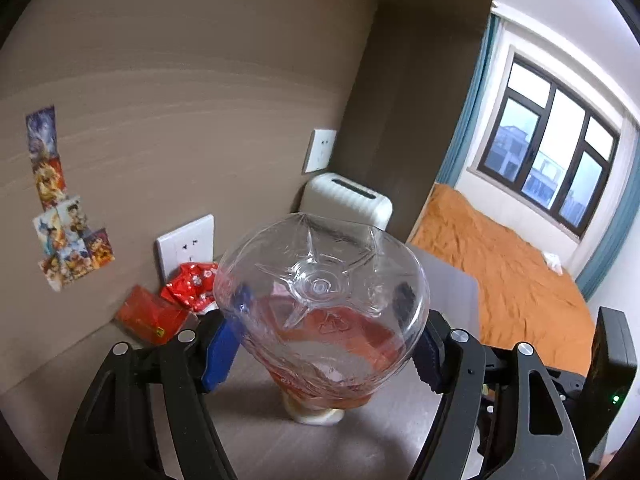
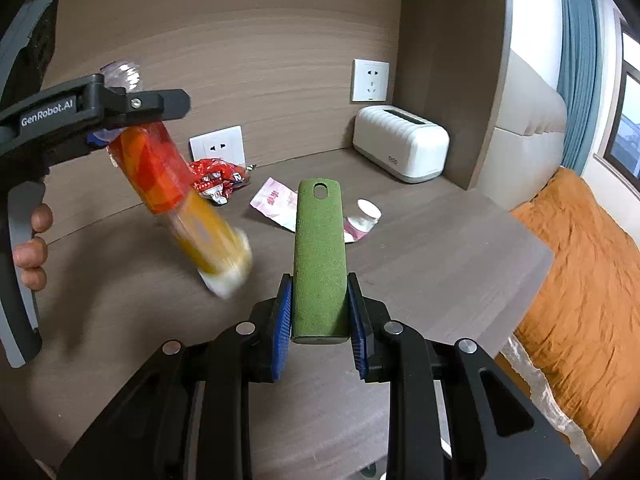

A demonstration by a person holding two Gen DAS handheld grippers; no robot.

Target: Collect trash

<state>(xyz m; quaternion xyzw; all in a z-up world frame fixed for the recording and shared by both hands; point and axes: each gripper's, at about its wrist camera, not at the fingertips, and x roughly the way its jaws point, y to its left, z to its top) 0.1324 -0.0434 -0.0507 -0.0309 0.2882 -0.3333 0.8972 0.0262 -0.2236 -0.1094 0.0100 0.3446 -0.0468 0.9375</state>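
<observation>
My left gripper (image 1: 322,332) is shut on a clear plastic bottle (image 1: 320,304) with an orange-red label, held upside down with its white cap toward the table. In the right wrist view the same bottle (image 2: 176,184) hangs tilted from the left gripper (image 2: 120,120) above the table's left side. My right gripper (image 2: 320,320) is shut on a green felt-covered bar (image 2: 319,260) with a hole at its far end. A red crumpled wrapper (image 2: 218,178), a pink-white packet (image 2: 274,202) and a small white cup (image 2: 366,216) lie on the table.
A white toaster-like appliance (image 2: 400,142) stands at the back right of the wooden table (image 2: 420,280), below wall sockets (image 2: 370,80). A red box (image 1: 148,316) lies by the wall. A bed with an orange cover (image 2: 580,280) is to the right, with clear plastic (image 2: 532,384) at the table's edge.
</observation>
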